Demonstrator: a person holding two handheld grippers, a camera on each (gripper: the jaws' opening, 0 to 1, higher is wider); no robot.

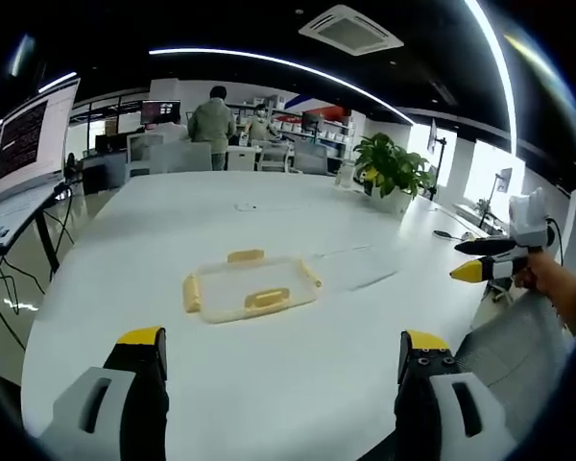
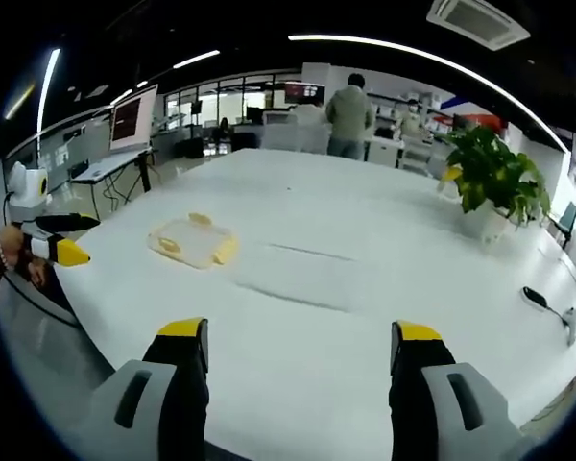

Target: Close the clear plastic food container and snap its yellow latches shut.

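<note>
Clear plastic food container (image 1: 250,286), left gripper view: lying flat mid-table, lid on, yellow latches (image 1: 267,300) sticking outward.
Left gripper (image 1: 283,351): jaws spread, gripping nothing.
Right gripper view: container sitting far left, details blurring.
Right gripper (image 2: 298,336): jaws spread, gripping nothing.

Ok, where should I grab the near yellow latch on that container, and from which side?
Take the near yellow latch by its long outer edge, coming in from the near side with the left gripper. The container lies flat on the white table and that latch sticks out toward the open fingers.
</note>
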